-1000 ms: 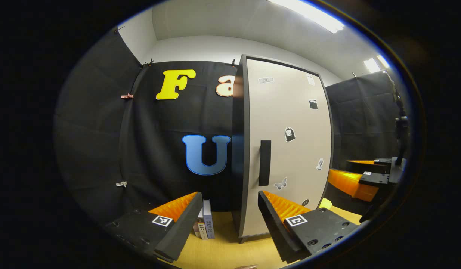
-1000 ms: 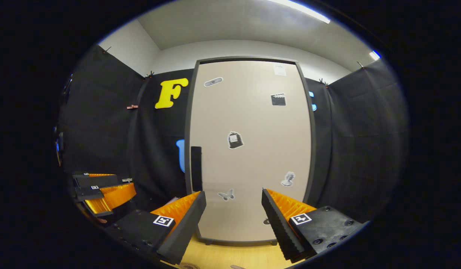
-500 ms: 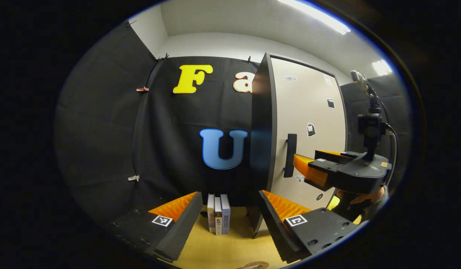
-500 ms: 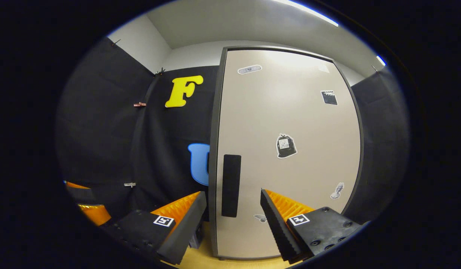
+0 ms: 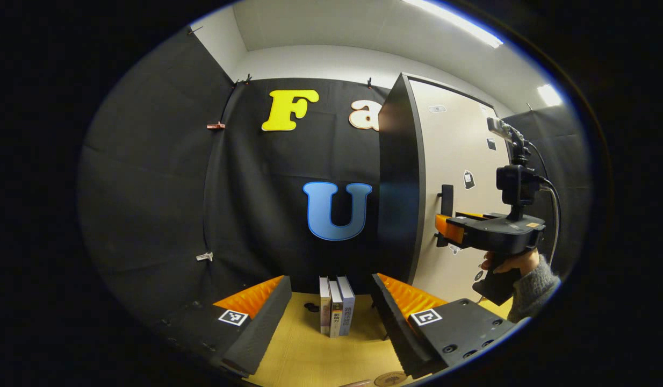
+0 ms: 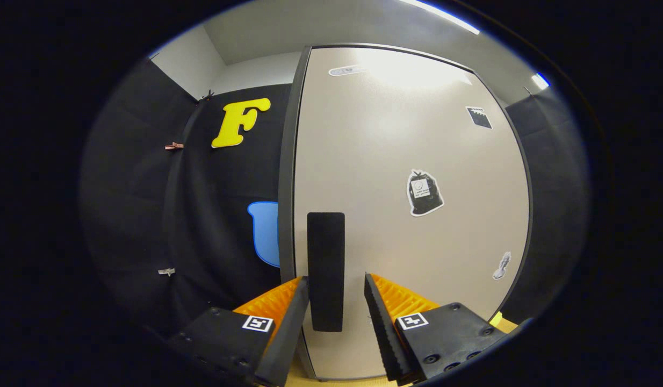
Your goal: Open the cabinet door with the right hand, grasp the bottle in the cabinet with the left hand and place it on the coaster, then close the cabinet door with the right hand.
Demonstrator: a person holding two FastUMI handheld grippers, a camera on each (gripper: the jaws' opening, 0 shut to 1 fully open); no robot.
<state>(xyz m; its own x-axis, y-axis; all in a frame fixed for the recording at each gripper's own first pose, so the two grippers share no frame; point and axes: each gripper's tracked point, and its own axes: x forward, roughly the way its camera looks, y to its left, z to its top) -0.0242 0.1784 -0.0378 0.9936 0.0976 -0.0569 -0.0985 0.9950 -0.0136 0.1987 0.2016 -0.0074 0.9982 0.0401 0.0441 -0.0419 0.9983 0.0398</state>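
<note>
One step in, I have my right gripper (image 6: 337,285) with fingers spread around the door handle (image 6: 325,269) at 6 o'clock, not yet clamped, so next I squeeze and pull; left gripper (image 5: 329,298) waits open, bottle hidden.

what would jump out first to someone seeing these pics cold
The tall pale cabinet door, dotted with stickers, dominates the right gripper view. Its black handle sits between the open fingers of the right gripper. In the left gripper view, three books stand upright on the wooden table.
</note>
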